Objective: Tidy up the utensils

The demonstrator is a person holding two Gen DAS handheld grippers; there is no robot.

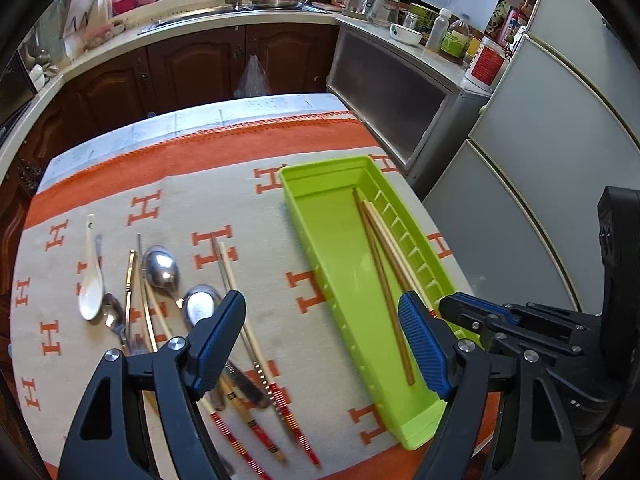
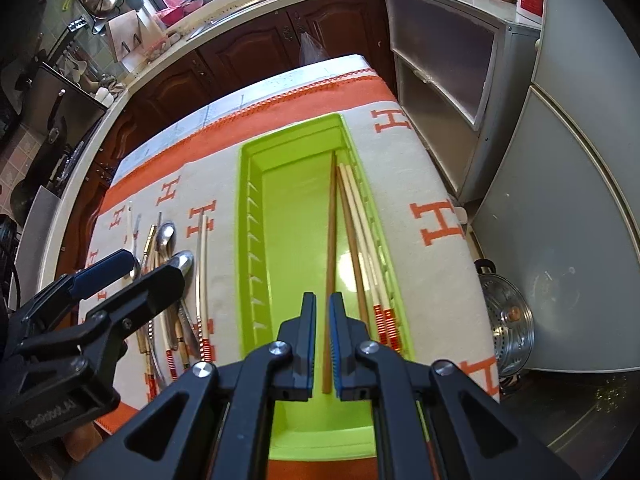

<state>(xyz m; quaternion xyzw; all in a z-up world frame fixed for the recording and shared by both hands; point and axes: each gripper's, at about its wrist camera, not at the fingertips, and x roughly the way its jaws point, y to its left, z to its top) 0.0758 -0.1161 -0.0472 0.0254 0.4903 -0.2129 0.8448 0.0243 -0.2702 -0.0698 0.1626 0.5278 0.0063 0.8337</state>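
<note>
On the desk lies a beige cloth with orange letters H and an orange border [image 1: 240, 208]. Far to the left of the left gripper [image 1: 322, 346] lies a white ceramic soup spoon [image 1: 90, 280], its bowl turned toward the camera. Next to it there is a loose group of utensils: a small metal spoon [image 1: 112, 316], a thin gold-coloured metal stick [image 1: 129, 284], and two large steel spoons [image 1: 161, 270] whose bowls lie just in front of the left finger [image 1: 218, 344]. Several pale chopsticks with red striped ends [image 1: 256, 360] pass under this finger and come out toward the near edge of the desk.

The left gripper is released, its blue-padded fingers wide apart and with nothing between them. Its right finger is over the near part of the long lime-green plastic tray [image 1: 332, 240]. In the tray lie two brown wooden chopsticks [image 1: 382, 276] and, touching the right wall, two cream chopsticks with red striped ends [image 2: 366, 248].

The right gripper [image 2: 322, 338] is above the near end of the tray. Its fingers are nearly closed, and the near end of one brown chopstick is in the narrow gap between them; I cannot tell if the pads really press it. To the right of these fingers, beyond the desk edge, a steel steamer pot [image 2: 508, 320] stands on the floor beside a grey fridge [image 2: 560, 240]
</note>
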